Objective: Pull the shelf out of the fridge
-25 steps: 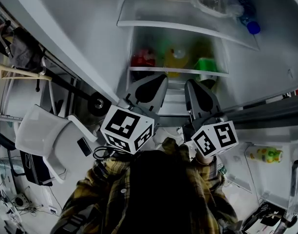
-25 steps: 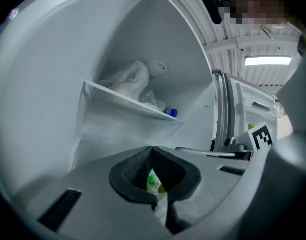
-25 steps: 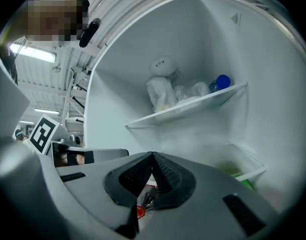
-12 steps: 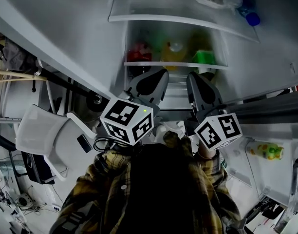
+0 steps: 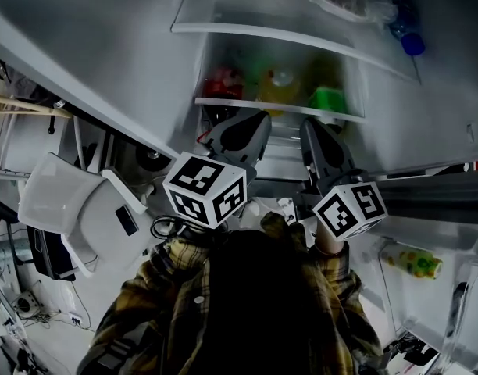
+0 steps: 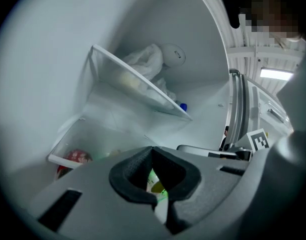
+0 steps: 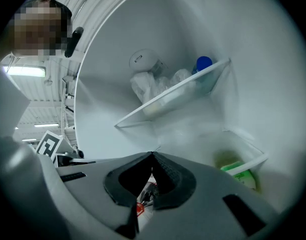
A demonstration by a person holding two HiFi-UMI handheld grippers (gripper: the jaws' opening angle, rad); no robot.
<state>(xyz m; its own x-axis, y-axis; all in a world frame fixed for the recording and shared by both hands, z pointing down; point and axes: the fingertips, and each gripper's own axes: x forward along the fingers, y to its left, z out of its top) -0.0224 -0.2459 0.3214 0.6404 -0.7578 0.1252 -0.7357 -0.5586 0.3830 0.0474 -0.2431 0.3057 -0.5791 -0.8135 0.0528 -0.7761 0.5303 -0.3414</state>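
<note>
Two shut, empty tools, left hand-held gripper [image 6: 153,151], right hand-held gripper [image 7: 153,156], one open fridge [image 5: 450,108], two shelves [image 5: 286,37] [image 5: 278,106]

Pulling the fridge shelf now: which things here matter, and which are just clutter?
Job: left gripper and right gripper, both shut and empty; lower shelf; upper shelf.
Lying about: white chair, blue-capped bottle, green carton, red packet.
</note>
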